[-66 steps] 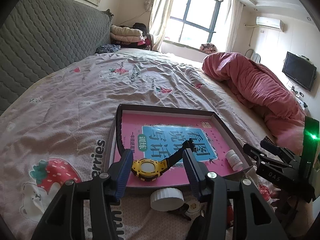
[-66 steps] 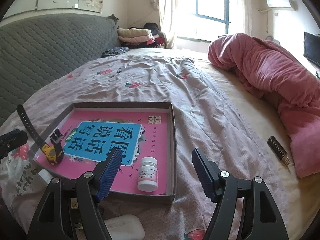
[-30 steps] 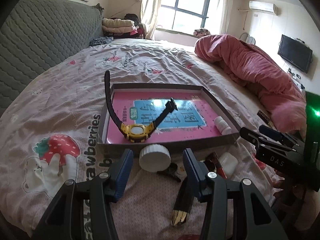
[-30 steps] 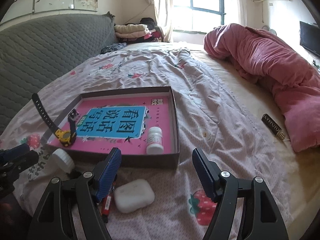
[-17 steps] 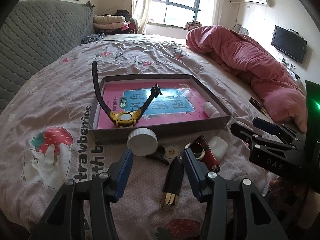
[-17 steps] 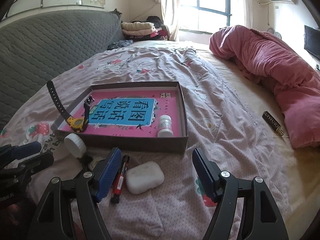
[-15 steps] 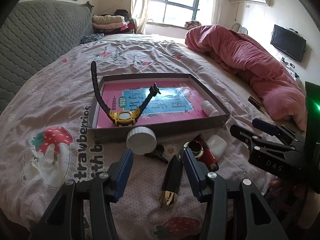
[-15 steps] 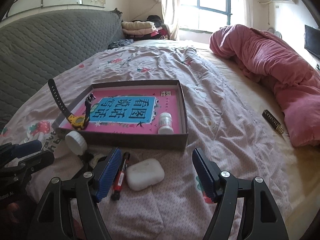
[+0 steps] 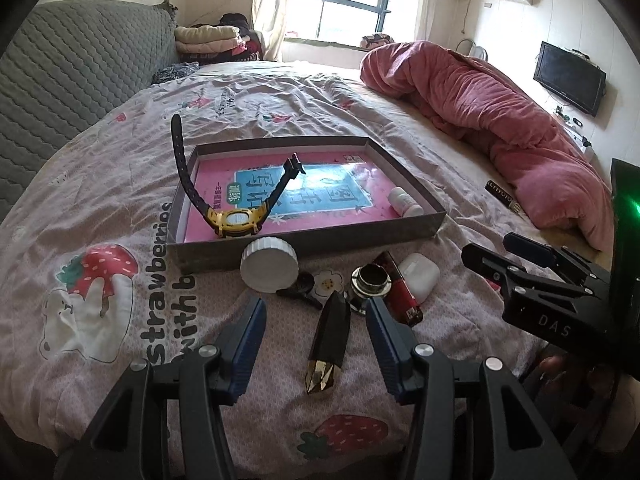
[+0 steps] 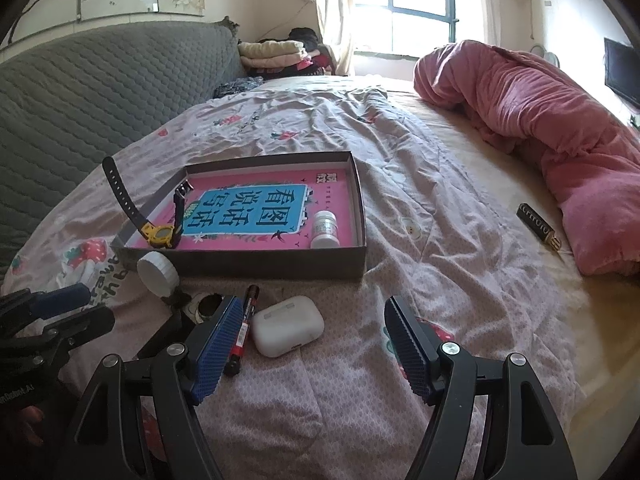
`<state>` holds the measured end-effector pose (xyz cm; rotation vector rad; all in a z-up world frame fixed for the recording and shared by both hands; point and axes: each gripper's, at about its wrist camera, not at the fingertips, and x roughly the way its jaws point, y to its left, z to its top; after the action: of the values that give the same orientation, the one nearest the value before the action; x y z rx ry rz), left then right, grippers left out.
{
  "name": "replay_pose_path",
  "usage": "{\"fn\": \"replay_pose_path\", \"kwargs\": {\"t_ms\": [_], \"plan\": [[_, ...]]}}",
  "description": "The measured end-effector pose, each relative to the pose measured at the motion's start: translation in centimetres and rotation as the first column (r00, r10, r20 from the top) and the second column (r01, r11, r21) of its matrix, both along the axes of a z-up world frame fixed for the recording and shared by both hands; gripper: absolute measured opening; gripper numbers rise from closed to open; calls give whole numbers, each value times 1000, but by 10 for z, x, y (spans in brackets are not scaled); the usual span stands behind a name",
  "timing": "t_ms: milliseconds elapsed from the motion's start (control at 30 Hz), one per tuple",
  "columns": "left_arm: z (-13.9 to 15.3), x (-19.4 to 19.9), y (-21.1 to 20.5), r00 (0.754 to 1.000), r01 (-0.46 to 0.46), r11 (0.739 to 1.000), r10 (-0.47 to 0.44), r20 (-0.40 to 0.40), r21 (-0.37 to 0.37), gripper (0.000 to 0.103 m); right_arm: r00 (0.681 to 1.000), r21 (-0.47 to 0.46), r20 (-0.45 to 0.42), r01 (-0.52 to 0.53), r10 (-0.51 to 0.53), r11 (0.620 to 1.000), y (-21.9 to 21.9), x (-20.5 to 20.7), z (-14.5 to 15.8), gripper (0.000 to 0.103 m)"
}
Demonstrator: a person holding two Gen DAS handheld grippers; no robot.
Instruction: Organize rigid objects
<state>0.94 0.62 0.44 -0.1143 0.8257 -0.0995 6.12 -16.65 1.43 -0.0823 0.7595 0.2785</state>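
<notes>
Both hand-held grippers are sitting further back from the shallow box (image 9: pixel 404 232) than two seconds ago, so loose items in front of it are now showing. The left hand-held gripper (image 9: pixel 316 340) is standing spread and empty above a black-and-gold tube (image 9: pixel 330 340) lying on the bed (image 9: pixel 100 208). The right hand-held gripper (image 10: pixel 308 354) is likewise spread, holding nothing, hovering near the white earbud case (image 10: pixel 288 326) and the red pen (image 10: pixel 244 326). The yellow watch (image 9: pixel 238 220) is resting inside the box at its near left corner, now released, and the small white bottle (image 10: pixel 325 229) is lying at the right. The white cap (image 9: pixel 269 258) is leaning against the box front. The left view alone is showing the tube fully; the right view is showing the bottle's label.
</notes>
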Motion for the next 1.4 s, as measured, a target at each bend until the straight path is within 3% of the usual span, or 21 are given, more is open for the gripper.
{"fn": "replay_pose_path", "kwargs": {"t_ms": [700,1067,1400], "plan": [[-17,-1,-9,996,31,999,-33,-83,-17,52,996,-58,-60,-77,73,995,15,-15,-12,75],[-30,3,-14,992,51,999,-53,-114,-17,52,988,-92,-145,-57,43,994,13,-2,-33,75],[-43,12,-14,988,59,997,-64,-142,-39,52,985,-93,-167,-69,52,993,14,8,-44,75]]}}
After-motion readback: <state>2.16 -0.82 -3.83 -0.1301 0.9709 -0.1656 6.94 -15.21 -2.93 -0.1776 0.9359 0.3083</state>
